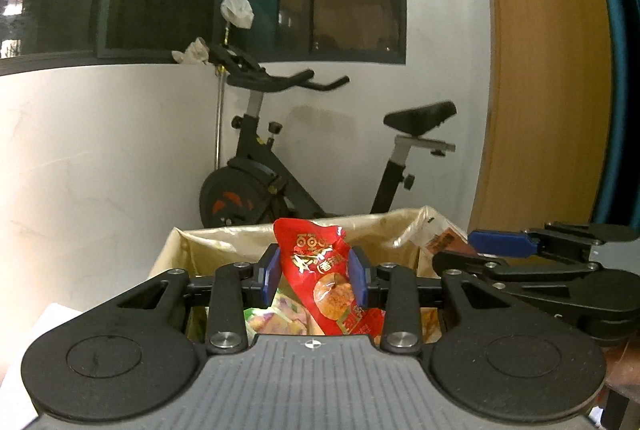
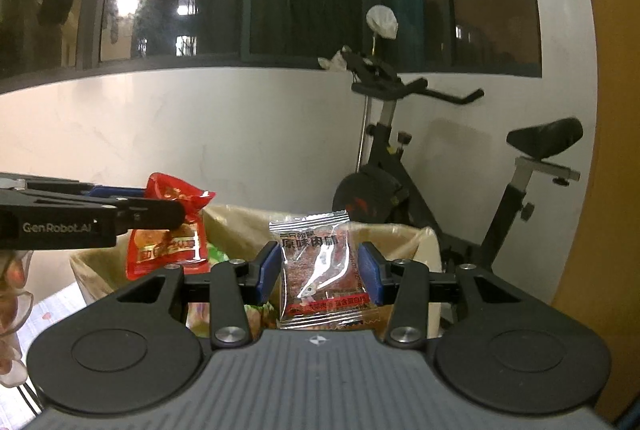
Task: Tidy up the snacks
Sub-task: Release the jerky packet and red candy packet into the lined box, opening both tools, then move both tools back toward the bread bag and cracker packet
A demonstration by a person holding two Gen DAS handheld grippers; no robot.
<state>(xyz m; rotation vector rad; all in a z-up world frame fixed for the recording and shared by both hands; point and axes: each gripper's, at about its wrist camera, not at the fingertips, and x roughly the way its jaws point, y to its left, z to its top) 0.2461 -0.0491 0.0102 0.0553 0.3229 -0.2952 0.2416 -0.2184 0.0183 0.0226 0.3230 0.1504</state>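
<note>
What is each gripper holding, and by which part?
Left gripper: red snack packet, gripped across its middle. Right gripper: clear jerky packet, held by its side edges.

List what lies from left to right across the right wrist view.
Left hand-held gripper → red packet → clear jerky packet → exercise bike → wooden door.
</note>
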